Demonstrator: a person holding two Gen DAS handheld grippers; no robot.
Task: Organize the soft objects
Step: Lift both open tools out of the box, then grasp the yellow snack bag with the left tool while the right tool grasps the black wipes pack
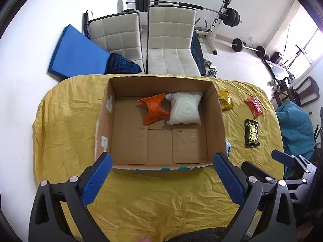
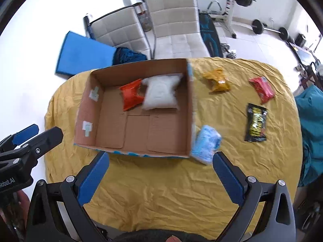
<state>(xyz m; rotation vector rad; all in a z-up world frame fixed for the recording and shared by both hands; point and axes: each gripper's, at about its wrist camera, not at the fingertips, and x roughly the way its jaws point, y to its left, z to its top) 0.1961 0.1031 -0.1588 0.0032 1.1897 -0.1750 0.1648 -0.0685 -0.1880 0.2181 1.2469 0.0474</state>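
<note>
An open cardboard box (image 1: 217,119) (image 2: 188,109) sits on the yellow tablecloth (image 1: 153,197) (image 2: 161,191). Inside lie an orange packet (image 1: 154,109) (image 2: 131,94) and a white soft bag (image 1: 185,107) (image 2: 160,93). Right of the box lie a yellow packet (image 1: 226,98) (image 2: 217,79), a red packet (image 1: 254,104) (image 2: 262,89), a black packet (image 1: 252,133) (image 2: 255,123) and a light blue bag (image 2: 206,143) against the box's near right corner. My left gripper (image 1: 162,161) is open before the box's near wall. My right gripper (image 2: 161,161) is open too, holding nothing, its right finger close to the blue bag.
Two white padded chairs (image 1: 171,40) (image 2: 175,26) stand behind the table. A blue mat (image 1: 76,52) (image 2: 84,54) leans at the back left. Weight bench and barbells (image 1: 222,14) fill the far room. A teal cloth (image 1: 292,125) (image 2: 308,129) hangs at the table's right edge.
</note>
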